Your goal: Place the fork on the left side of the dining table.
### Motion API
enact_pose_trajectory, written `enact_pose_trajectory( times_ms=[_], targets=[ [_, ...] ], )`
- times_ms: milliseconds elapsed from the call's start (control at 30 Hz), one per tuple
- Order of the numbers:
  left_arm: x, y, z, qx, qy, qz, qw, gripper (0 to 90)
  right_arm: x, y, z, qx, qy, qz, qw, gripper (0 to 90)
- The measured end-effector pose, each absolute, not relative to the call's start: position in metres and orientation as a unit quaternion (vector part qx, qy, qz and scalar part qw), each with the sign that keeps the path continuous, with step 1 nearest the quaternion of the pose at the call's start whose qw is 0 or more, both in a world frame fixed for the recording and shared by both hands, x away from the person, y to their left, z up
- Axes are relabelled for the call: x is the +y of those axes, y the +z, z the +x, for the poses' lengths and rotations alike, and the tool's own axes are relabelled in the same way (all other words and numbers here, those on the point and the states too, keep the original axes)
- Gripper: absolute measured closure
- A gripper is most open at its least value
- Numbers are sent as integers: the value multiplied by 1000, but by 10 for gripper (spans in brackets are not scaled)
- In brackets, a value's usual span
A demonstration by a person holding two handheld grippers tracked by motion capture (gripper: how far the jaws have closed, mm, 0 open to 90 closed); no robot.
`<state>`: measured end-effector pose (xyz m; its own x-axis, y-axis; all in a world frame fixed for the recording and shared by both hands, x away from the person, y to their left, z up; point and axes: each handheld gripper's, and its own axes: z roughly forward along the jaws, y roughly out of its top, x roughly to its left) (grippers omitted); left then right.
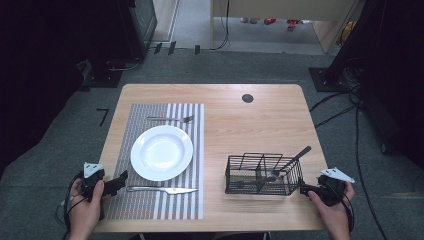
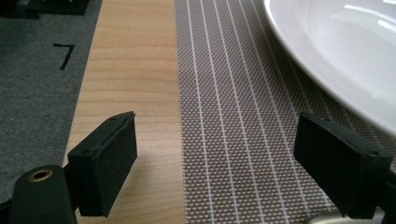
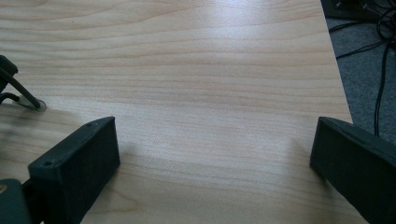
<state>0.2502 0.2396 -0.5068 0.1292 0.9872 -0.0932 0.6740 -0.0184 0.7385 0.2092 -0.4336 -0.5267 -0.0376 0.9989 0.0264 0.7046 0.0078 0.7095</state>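
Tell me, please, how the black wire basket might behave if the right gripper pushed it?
The black wire basket looks light and open-framed, so it would probably slide easily on the smooth wooden table. The utensil leaning out of it may rattle or shift.

Overhead view; two close tabletop (image 1: 240,125) views

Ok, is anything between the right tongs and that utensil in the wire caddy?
Only the wire caddy itself: its near right corner sits between the right tongs and the utensil, whose handle sticks out above the rim. Bare table otherwise.
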Motion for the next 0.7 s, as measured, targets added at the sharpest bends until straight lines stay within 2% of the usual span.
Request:
enact_pose_trajectory(
  times_ms=[500, 600, 700],
  targets=[
    [240, -517, 249, 612, 242, 676, 332, 137, -434, -527, 209, 661, 285, 644, 258, 11],
    [232, -518, 250, 606, 262, 688, 301, 136, -434, -527, 209, 661, 285, 644, 258, 11],
    [233, -518, 250, 607, 260, 688, 302, 134, -434, -527, 209, 661, 285, 644, 258, 11]
  ],
)
